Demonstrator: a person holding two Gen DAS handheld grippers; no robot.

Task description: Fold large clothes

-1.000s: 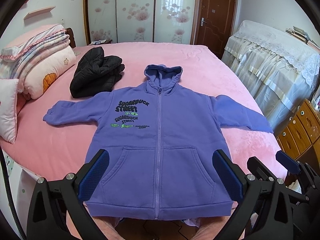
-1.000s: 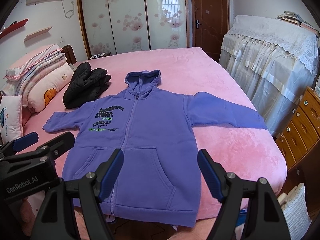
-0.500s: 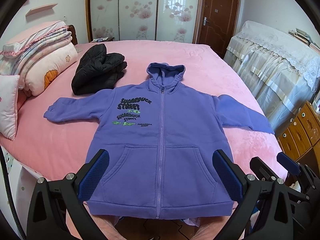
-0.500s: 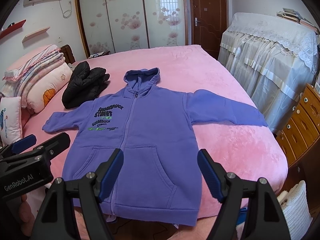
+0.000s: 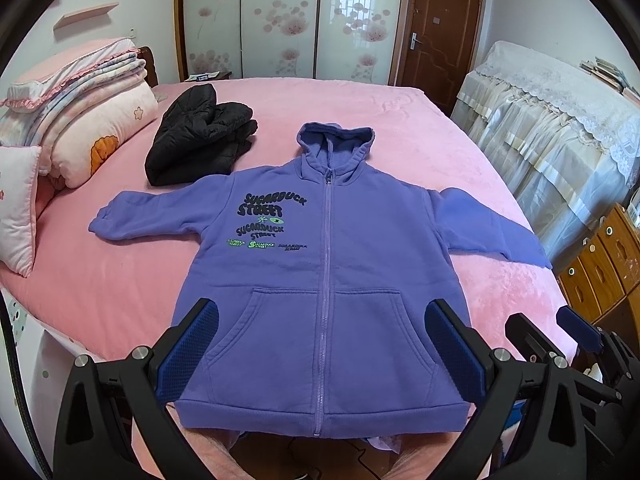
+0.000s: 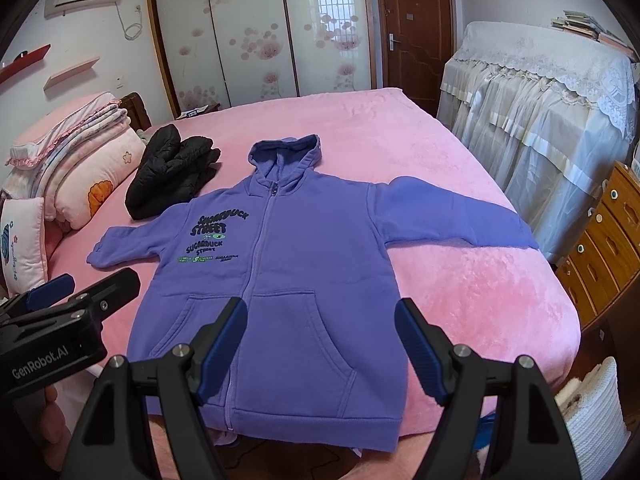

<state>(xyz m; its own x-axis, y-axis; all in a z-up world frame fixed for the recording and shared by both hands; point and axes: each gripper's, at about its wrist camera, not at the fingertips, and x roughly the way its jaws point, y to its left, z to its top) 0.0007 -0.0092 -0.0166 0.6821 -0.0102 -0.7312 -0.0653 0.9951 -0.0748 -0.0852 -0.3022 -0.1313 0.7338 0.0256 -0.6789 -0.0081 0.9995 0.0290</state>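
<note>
Nearest in each wrist view are the black arms and blue pads of that view's own claw. The left gripper [image 5: 322,354] stands with its jaws wide apart and nothing between the pads; the right gripper [image 6: 322,350] is likewise spread wide and holds nothing. Both hang above the near end of the bed [image 5: 120,300], clear of the cloth, and their bodies run out of the picture at the bottom edge. The right gripper shows only in part at the left view's lower right corner.

The purple hoodie [image 5: 328,280] lies face up and zipped on the pink bed, its hem at the near edge, sleeves spread out to both sides, hood pointing away. A scrap of lighter fabric peeps out under the hem; what it is cannot be told. The right sleeve's cuff reaches the bed's edge. The small green print under the chest lettering is too fine to read.

Beyond the left sleeve sits a black padded jacket [image 5: 200,136], bunched or folded, near the hoodie's shoulder. Stacked quilts [image 5: 88,120] rise at the left, partly cut off by the lens rim. Farther back stand sliding wardrobe doors [image 5: 280,20] and a brown door [image 5: 436,32]. A lace-covered piece of furniture [image 6: 540,112] hides its own form; a wooden drawer chest [image 6: 608,240] is cropped at the right.
</note>
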